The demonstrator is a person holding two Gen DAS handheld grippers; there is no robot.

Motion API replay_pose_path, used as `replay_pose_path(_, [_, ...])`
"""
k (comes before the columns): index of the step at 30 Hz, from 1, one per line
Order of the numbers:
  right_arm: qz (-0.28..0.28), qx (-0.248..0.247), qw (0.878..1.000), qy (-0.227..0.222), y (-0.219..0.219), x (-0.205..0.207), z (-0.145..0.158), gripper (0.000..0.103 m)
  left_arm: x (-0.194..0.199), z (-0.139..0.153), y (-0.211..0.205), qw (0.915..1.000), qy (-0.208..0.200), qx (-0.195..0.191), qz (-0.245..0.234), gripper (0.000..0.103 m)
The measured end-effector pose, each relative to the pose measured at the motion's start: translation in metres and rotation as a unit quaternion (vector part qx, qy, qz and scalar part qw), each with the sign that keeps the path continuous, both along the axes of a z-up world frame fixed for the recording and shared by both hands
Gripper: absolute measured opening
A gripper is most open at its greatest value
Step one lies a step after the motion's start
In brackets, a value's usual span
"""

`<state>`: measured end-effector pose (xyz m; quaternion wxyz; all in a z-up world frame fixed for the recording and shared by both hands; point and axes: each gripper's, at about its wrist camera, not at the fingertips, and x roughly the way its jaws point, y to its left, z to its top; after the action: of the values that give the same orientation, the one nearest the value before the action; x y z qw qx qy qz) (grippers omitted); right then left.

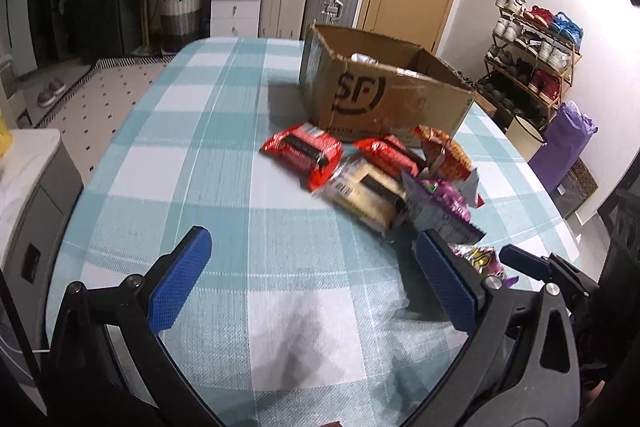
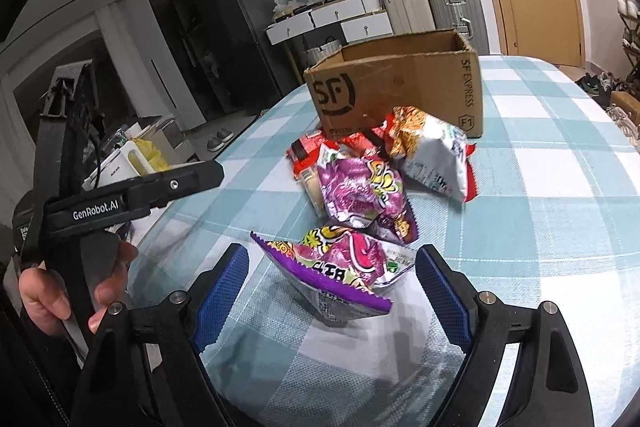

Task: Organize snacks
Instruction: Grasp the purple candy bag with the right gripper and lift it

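**Closing in on the nearest purple bag**

We are at the approach step. Our right gripper (image 2: 332,291) has its jaws spread wide on either side of the nearest purple snack bag (image 2: 336,267), which lies on the checked counter (image 2: 540,227) in front of the pile; the blue pads do not touch it, so nothing is held. Our left gripper (image 1: 308,275) is also open and empty, poised over bare cloth just left of the snacks.

The rest of the snacks sit heaped between us and the cardboard box (image 2: 400,87): a second purple bag (image 2: 360,195), an orange-and-white bag (image 2: 432,155) leaning by the box front, red packets (image 1: 304,151) and a pale packet (image 1: 364,195). The box stands open at the top, close behind the pile.

We judge the next move to be a short advance and a squeeze across the crinkly bag, gently, since it is puffed and may slip, then a lift into the box.

The box's inside is mostly hidden; only a glint of something silvery shows over its rim. The left wrist view is blurred, so the labels are unreadable.
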<state>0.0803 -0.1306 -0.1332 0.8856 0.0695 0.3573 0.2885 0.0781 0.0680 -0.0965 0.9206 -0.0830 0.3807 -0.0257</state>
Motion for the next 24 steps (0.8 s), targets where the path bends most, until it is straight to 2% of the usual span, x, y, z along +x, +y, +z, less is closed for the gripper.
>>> replay_pose_path(13, [0.017,-0.054,0.998,-0.007,0.027,0.015,-0.016,0.082,0.004,-0.015,0.009,1.0,0.006,0.002,-0.004,0.102])
replay_pose_path(16, [0.013,-0.055,0.998,0.005,0.03,0.02,-0.02,0.072,0.005,-0.017,0.011,0.9999,0.01,-0.004,-0.001,0.102])
replay_pose_path(19, [0.012,-0.034,0.999,0.034,0.025,0.026,-0.027,0.052,0.006,-0.019,0.012,0.9999,0.013,-0.006,-0.001,0.102])
replay_pose_path(20, [0.012,-0.025,0.998,0.049,0.023,0.029,-0.029,0.05,0.006,-0.02,0.012,0.9999,0.014,-0.006,-0.001,0.102])
replay_pose_path(24, [-0.007,-0.007,0.999,0.042,0.015,0.03,-0.026,0.04,0.007,-0.023,0.012,0.9998,0.018,-0.008,-0.001,0.102])
